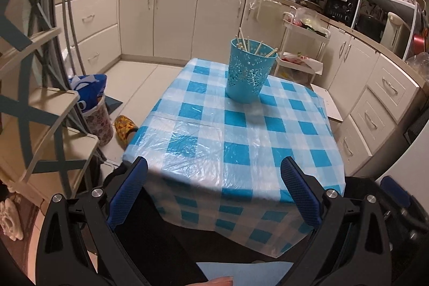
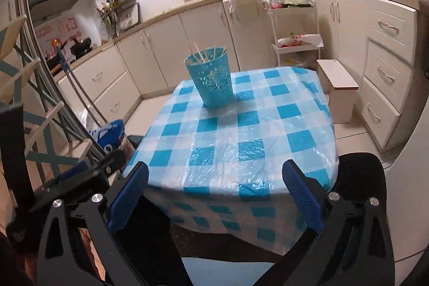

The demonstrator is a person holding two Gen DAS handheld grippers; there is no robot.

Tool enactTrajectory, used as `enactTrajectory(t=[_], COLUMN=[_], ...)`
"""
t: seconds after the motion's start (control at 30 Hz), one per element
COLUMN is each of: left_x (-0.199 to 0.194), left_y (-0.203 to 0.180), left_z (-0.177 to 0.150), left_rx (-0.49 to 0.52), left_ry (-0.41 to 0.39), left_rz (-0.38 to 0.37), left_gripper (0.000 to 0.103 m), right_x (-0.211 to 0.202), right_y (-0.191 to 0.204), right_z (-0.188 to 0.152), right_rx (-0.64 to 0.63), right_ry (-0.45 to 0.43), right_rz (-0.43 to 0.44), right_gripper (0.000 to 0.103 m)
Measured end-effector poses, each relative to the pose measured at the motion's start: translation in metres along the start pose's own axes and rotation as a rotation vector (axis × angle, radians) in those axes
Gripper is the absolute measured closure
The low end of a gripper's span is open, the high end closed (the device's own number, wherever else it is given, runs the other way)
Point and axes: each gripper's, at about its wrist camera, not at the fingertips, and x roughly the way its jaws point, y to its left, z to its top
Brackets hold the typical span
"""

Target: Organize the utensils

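A blue perforated holder (image 1: 250,71) stands upright on the far part of the checked tablecloth (image 1: 236,141), with several pale chopsticks (image 1: 245,43) sticking out of it. The right wrist view shows the same holder (image 2: 213,83), its chopsticks (image 2: 206,54) and the tablecloth (image 2: 241,130). My left gripper (image 1: 214,168) hangs open over the table's near edge, well short of the holder, with nothing between its blue pads. Just as wide open and bare stands my right gripper (image 2: 215,172), also at the near edge. The left gripper's body (image 2: 80,173) shows at the left of the right wrist view.
White kitchen cabinets (image 1: 158,20) run along the back and right. A white trolley (image 1: 303,55) and a white stool (image 2: 337,90) stand beyond the table. A slatted rack (image 1: 34,98), a patterned bin with a blue bag (image 1: 93,103) and a yellow slipper (image 1: 124,129) lie left.
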Motion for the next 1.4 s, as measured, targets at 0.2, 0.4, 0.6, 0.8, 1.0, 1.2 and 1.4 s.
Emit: enactTrajectory(t=[0.2, 0.4, 0.6, 0.8, 1.0, 1.2, 1.4], left_x=[-0.012, -0.017, -0.019, -0.019, -0.019, -0.02, -0.02], left_y=[-0.002, -0.007, -0.002, -0.001, 0.0, 0.0, 0.001], left_z=[-0.005, -0.007, -0.007, -0.007, -0.007, -0.007, -0.007], left_rx=[0.028, 0.061, 0.041, 0.05, 0.049, 0.049, 0.049], left_ry=[-0.03, -0.038, -0.047, -0.046, -0.043, -0.044, -0.044], left_rz=[0.007, 0.032, 0.047, 0.05, 0.053, 0.052, 0.052], left_gripper=[0.008, 0.008, 0.008, 0.008, 0.008, 0.008, 0.008], right_x=[-0.008, -0.011, -0.013, -0.014, -0.014, -0.014, -0.014], right_y=[-0.001, 0.003, 0.003, 0.004, 0.004, 0.004, 0.004], right_z=[-0.003, -0.004, -0.005, -0.005, -0.005, -0.005, -0.005], right_rx=[0.012, -0.006, -0.01, -0.012, -0.01, -0.011, -0.012], right_ry=[-0.037, -0.055, -0.064, -0.065, -0.063, -0.064, -0.064], right_rz=[-0.017, -0.031, -0.029, -0.028, -0.028, -0.028, -0.027], right_gripper=[0.007, 0.007, 0.007, 0.007, 0.007, 0.007, 0.007])
